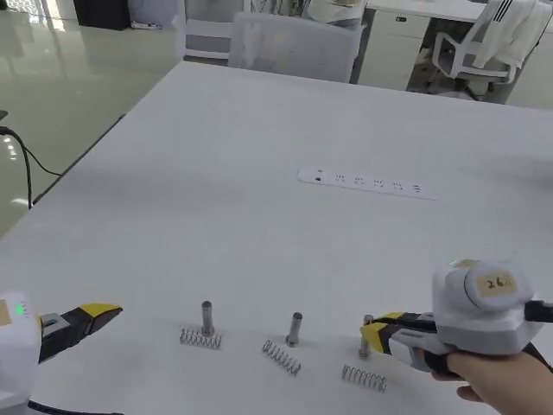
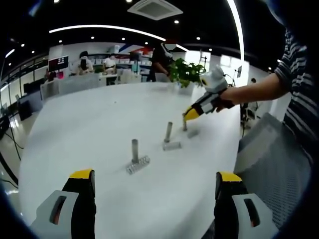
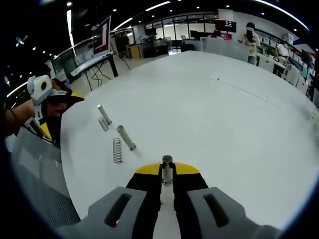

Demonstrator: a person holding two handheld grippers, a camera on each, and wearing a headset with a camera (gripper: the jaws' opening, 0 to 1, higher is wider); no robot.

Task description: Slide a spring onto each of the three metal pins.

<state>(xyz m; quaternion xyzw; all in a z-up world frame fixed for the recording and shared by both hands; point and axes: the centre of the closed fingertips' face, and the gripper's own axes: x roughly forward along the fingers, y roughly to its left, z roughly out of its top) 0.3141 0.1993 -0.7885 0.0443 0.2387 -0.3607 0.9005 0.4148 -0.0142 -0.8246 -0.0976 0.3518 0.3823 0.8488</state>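
Three short metal pins stand upright in a row near the front edge of the white table (image 1: 259,156): left pin (image 1: 206,316), middle pin (image 1: 295,327), right pin (image 1: 366,335). A small spring lies on the table in front of each: left spring (image 1: 200,338), middle spring (image 1: 282,356), right spring (image 1: 364,378). My right gripper (image 1: 384,331) is shut on the right pin (image 3: 167,168), which stands between its yellow tips (image 3: 179,170). My left gripper (image 2: 155,175) hovers at the table's left end with its jaws wide apart and nothing between them, well short of the left pin (image 2: 134,149).
A white power strip (image 1: 367,183) lies across the middle of the table. Office chairs (image 1: 294,43) stand beyond the far edge. A black cable (image 1: 26,169) hangs by the table's left side. A person's sleeve (image 2: 299,89) shows at the right.
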